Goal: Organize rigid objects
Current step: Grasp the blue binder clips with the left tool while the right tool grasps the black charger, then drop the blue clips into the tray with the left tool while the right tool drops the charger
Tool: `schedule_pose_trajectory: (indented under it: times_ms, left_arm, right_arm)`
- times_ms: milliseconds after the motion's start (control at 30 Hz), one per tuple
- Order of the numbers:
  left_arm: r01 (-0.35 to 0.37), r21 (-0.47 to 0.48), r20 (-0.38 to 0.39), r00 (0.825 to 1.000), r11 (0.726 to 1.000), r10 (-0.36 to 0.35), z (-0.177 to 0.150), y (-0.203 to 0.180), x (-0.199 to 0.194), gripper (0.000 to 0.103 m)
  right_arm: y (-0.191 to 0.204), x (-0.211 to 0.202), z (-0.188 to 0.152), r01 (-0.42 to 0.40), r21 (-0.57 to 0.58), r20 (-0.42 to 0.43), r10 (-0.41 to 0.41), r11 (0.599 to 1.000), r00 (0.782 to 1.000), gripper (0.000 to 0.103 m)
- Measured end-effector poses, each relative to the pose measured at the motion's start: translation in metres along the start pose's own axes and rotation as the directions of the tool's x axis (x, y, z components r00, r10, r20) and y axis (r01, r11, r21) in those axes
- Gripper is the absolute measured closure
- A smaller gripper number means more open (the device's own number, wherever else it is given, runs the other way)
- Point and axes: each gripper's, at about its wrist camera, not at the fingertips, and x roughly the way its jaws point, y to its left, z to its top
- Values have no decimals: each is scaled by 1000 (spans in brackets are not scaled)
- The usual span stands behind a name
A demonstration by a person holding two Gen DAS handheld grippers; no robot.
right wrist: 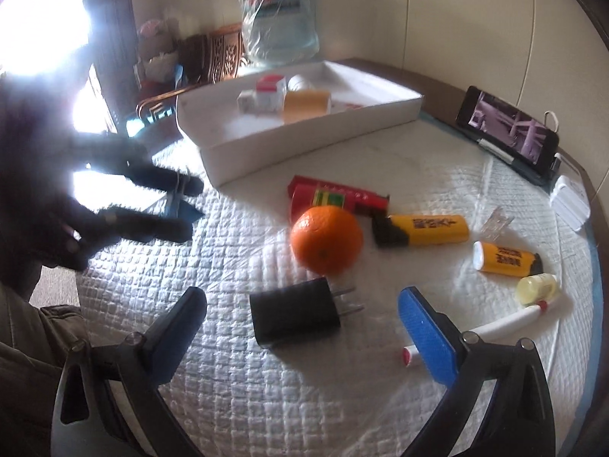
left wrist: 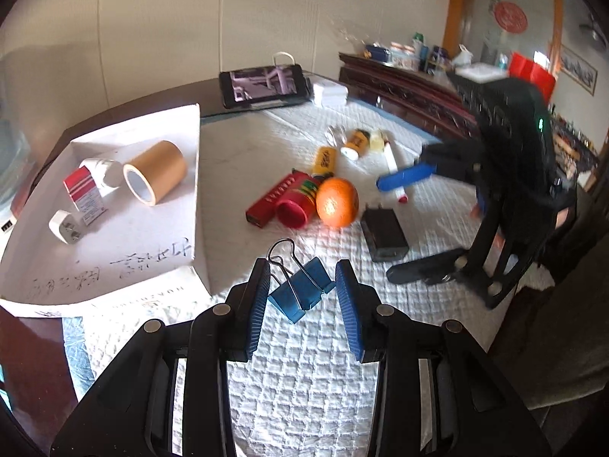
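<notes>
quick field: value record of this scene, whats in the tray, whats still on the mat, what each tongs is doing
tray: tape roll, red-white box, white plug, white bottle
mat: orange, red box, black charger, two yellow tubes, white pen
left tongs: open around blue binder clip, one finger touching it, not clamped
right tongs: open, black charger between the fingers, not touching

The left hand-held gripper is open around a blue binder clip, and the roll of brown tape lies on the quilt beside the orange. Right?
Not quite. The left hand-held gripper is open around the blue binder clip, but the roll of brown tape lies in the white tray, not beside the orange. The left wrist view shows this.
</notes>
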Motion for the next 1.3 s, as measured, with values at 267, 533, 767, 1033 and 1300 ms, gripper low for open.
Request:
schedule_pose_trajectory:
  times_ms: [267,533,767,1033,1300]
  left_arm:
    - [-10,-53,57,998,999,13,9,9,-7,68]
    - [-43,-102,113,992,994,54,13,22,-23,68]
    - [-87,-180,172,978,980,118,16,42,-40,68]
    - [-145,-243,210,957,959,198,14,55,-58,68]
    - [-154,-267,221,951,951,216,13,60,-61,68]
  right_arm:
    - [5,11,1,-4,-29,-55,3,1000,999,27]
    - [1,-1,-3,2,-19,-19,-3,1000,1000,42]
    - [-21,-49,9,0,101,171,-18,995,985,42]
    - [-45,-68,18,17,240,277,-85,971,957,42]
    - [-56,-77,28,6,283,314,-98,959,944,42]
